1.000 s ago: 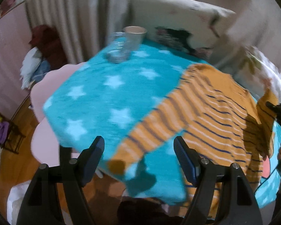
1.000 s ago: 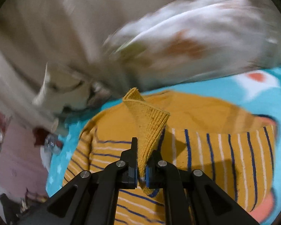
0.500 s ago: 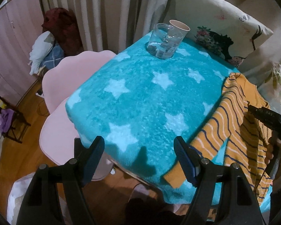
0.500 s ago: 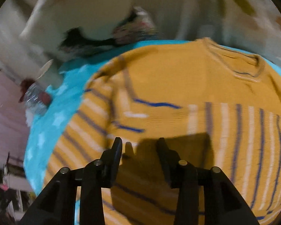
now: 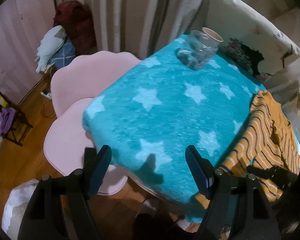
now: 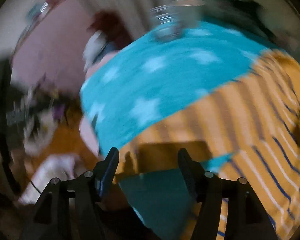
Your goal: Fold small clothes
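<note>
On the blanket (image 5: 160, 116), the sweater (image 5: 270, 140) lies at the right edge; the glass jar (image 5: 198, 52) stands at the far corner, a paper cup (image 5: 212, 35) just behind it.

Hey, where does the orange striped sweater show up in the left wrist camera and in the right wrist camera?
Left wrist view: the orange striped sweater lies at the right edge, on the table's right side.
Right wrist view: it fills the lower right, blurred, just beyond the open right gripper.
Shared landmark: the clear glass jar at the far end of the teal star blanket.
</note>
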`<action>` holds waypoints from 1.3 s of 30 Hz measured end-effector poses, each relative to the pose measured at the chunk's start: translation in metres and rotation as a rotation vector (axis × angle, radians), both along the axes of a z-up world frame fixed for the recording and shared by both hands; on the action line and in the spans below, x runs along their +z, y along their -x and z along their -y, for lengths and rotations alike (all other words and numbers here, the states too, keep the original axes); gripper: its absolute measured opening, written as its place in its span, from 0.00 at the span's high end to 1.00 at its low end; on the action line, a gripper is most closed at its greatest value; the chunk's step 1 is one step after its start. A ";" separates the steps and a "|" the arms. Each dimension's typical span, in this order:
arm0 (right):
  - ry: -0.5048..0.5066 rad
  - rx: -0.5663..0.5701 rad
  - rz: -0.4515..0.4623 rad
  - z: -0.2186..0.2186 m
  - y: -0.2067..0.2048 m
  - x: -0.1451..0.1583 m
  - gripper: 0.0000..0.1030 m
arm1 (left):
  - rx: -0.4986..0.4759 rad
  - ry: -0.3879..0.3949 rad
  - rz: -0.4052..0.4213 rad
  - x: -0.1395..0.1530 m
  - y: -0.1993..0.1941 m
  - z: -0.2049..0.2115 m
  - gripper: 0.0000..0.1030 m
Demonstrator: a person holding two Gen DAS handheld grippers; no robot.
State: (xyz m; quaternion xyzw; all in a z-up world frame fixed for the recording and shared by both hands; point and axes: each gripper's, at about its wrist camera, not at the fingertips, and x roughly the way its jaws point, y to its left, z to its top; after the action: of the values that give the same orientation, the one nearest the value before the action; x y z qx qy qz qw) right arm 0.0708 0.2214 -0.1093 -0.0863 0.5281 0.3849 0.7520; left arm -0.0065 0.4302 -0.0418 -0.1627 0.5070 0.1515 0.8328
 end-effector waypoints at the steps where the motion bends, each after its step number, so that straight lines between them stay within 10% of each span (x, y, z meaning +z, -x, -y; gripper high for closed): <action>1: 0.030 0.044 0.027 -0.012 0.007 -0.003 0.34 | 0.008 0.000 -0.001 -0.001 0.001 -0.003 0.27; 8: 0.225 0.238 0.190 -0.065 0.034 -0.037 0.28 | 0.042 0.007 -0.009 -0.006 0.013 -0.020 0.27; 10: 0.224 0.233 0.187 -0.066 0.033 -0.040 0.39 | 0.050 0.009 -0.009 -0.007 0.015 -0.024 0.27; 13: 0.178 0.152 0.130 -0.059 0.015 -0.028 0.92 | 0.062 0.017 -0.016 -0.010 0.016 -0.026 0.27; 18: 0.040 -0.030 0.127 -0.029 -0.021 0.011 0.96 | 0.047 0.011 -0.004 -0.005 0.013 -0.014 0.27; 26: -0.203 -0.460 0.157 0.148 -0.074 0.084 0.96 | -0.013 -0.024 0.036 0.019 0.007 0.049 0.27; 33: -0.188 -0.942 0.043 0.385 -0.082 0.039 0.93 | -0.083 -0.057 0.037 0.032 0.000 0.130 0.27; 35: 0.038 -1.067 0.025 0.427 -0.080 0.018 0.89 | -0.115 -0.053 0.029 0.032 -0.005 0.159 0.27; 39: -0.067 -1.118 0.012 0.480 -0.048 0.012 0.55 | -0.176 -0.070 0.016 0.029 -0.012 0.212 0.27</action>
State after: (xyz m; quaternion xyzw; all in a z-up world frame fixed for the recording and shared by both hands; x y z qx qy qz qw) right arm 0.1184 -0.2582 -0.0968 0.2288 0.4767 -0.0565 0.8469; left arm 0.0052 0.2185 -0.0126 -0.0898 0.5070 0.0942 0.8521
